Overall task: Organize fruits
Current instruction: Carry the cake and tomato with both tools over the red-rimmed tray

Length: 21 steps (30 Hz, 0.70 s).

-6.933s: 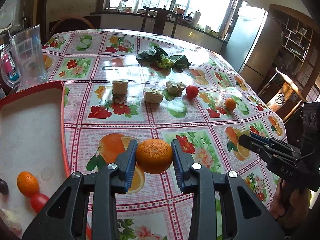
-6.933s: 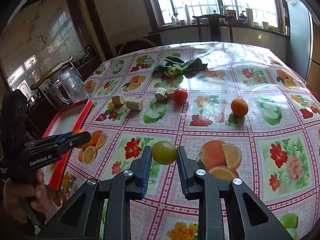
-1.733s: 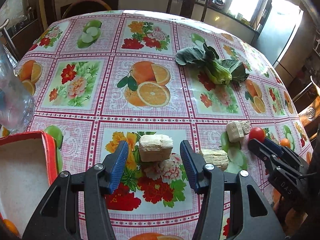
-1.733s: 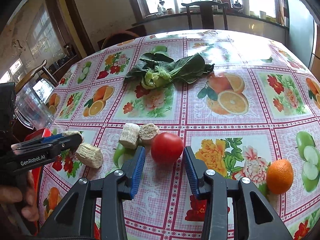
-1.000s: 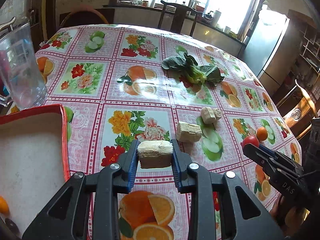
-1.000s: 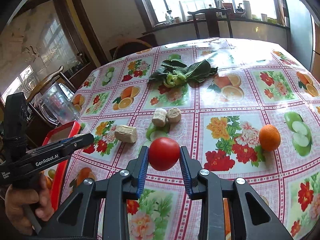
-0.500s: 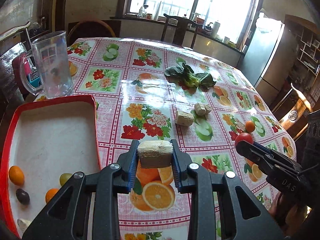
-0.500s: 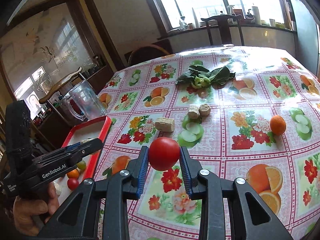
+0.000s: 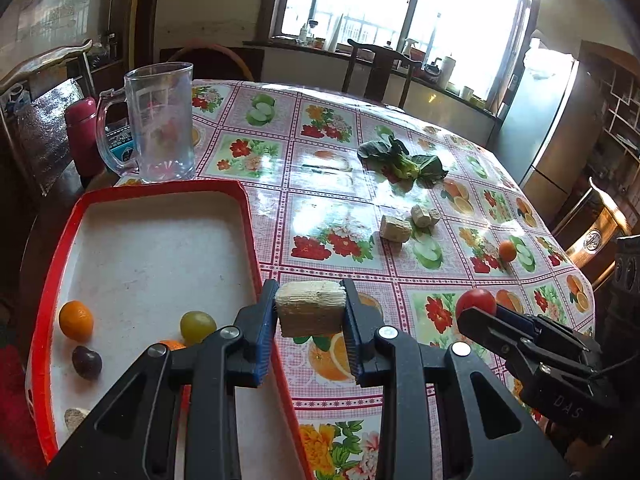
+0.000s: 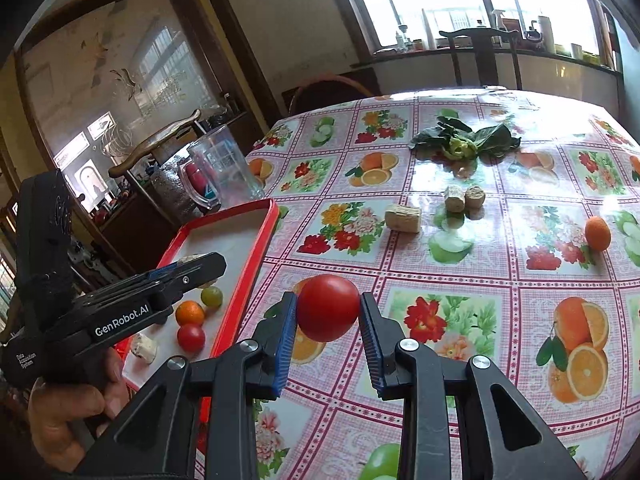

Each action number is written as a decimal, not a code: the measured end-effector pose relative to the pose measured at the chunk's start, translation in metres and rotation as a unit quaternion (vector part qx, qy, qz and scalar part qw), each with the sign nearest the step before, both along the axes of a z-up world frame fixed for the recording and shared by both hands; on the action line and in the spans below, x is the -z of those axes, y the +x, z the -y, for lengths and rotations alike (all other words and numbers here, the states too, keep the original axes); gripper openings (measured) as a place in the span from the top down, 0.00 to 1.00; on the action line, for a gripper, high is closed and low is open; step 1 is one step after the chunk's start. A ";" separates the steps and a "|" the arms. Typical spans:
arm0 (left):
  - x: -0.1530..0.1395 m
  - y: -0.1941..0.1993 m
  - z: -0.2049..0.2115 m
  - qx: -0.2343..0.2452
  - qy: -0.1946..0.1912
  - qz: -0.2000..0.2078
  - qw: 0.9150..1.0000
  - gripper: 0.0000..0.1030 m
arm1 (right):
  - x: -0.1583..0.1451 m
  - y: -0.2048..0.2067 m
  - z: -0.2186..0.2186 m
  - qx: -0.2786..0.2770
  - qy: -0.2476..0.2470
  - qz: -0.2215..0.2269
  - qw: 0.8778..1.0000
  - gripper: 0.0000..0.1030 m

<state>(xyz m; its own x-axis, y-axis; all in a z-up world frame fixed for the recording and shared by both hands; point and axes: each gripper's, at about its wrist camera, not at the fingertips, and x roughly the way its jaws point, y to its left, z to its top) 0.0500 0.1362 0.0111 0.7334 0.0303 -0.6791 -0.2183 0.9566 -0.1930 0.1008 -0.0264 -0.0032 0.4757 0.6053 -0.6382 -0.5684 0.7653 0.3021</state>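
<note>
My left gripper (image 9: 310, 310) is shut on a pale cream block (image 9: 310, 308), held above the right rim of the red tray (image 9: 250, 224). My right gripper (image 10: 328, 314) is shut on a red tomato (image 10: 328, 307), hanging over the tablecloth just right of the tray (image 10: 264, 224). In the tray lie an orange (image 9: 75, 319), a green-yellow fruit (image 9: 197, 326), a dark plum (image 9: 86, 362), a small red tomato (image 10: 191, 337) and a pale piece (image 9: 75, 416). On the cloth remain an orange (image 10: 597, 233), another cream block (image 10: 402, 218) and two small pale chunks (image 10: 464, 198).
A clear glass mug (image 9: 160, 120) stands behind the tray, with a red flask (image 9: 82, 136) to its left. Leafy greens (image 10: 466, 140) lie at the far side of the table. Chairs stand around the table, and a hand (image 10: 68, 412) holds the left gripper.
Both grippers have drawn back toward the near side and the tray, each still carrying its item. More of the tray and its fruits has come into view.
</note>
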 end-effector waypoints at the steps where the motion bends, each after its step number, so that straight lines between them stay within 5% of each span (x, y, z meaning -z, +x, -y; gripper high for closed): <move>1: 0.000 -0.002 -0.002 -0.002 -0.001 0.001 1.000 0.73 | 0.000 -0.002 -0.003 -0.003 0.000 0.000 1.000 0.69; 21: 0.008 -0.041 -0.056 -0.054 -0.012 0.007 0.998 0.73 | 0.007 -0.031 -0.064 -0.061 -0.022 -0.003 0.998 0.69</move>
<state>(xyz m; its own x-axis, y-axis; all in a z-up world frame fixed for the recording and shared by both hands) 0.0093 0.1919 0.0029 0.7358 0.0932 -0.6708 -0.3168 0.9228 -0.2193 0.0694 0.0371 -0.0105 0.3974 0.6295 -0.6677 -0.6559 0.7037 0.2731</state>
